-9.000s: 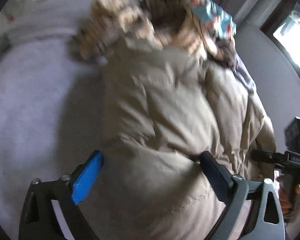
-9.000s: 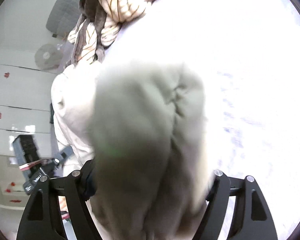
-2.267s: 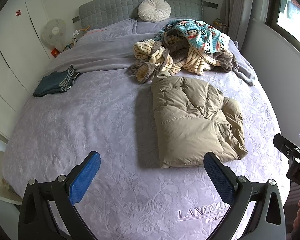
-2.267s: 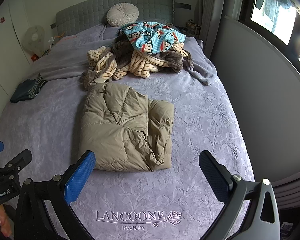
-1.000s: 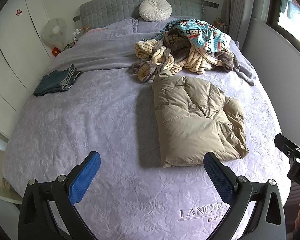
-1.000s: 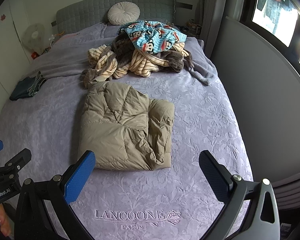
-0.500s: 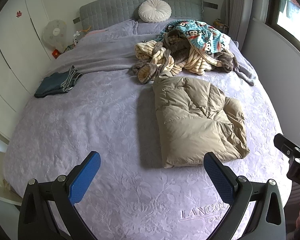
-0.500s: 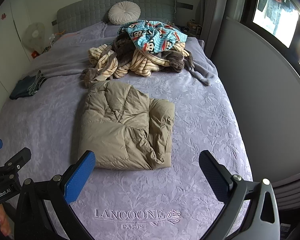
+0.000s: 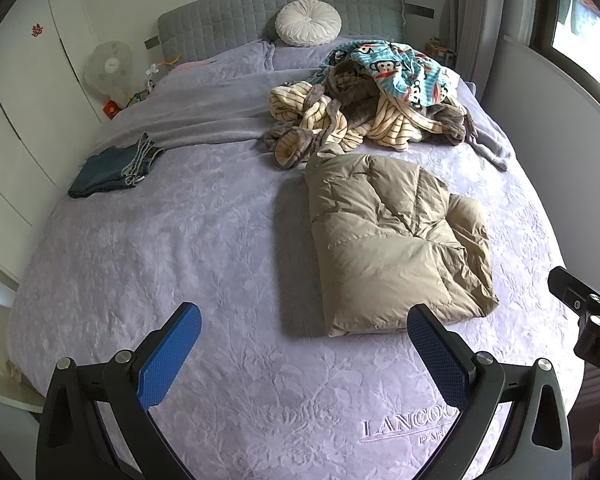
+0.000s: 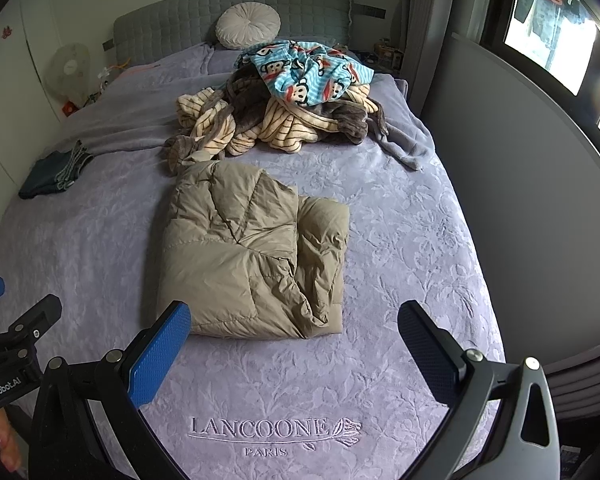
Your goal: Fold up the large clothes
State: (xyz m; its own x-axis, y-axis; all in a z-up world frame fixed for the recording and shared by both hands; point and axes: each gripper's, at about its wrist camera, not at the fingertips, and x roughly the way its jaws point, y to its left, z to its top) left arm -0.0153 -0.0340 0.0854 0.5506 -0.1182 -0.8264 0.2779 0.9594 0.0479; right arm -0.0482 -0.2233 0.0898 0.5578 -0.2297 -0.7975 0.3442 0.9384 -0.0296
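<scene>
The folded jacket (image 10: 252,256) lies mid-bed (image 10: 400,240), its long axis running toward the headboard, ahead of both empty, spread hand-held grippers, nearer the right hand-held gripper (image 10: 294,344) than the left hand-held gripper (image 9: 304,350), I judge.

**What's on the bed, by count**

One folded tan puffer jacket (image 9: 396,240) (image 10: 252,252). One heap of unfolded clothes (image 9: 376,100) (image 10: 284,108); how many pieces are tangled in it I can't tell. One folded dark blue garment (image 9: 112,166) (image 10: 54,174). One round white cushion (image 9: 308,28) (image 10: 248,26). One fan (image 9: 108,66) (image 10: 70,64) beside the bed. Two grippers, left gripper (image 9: 304,356) and right gripper (image 10: 296,354).
</scene>
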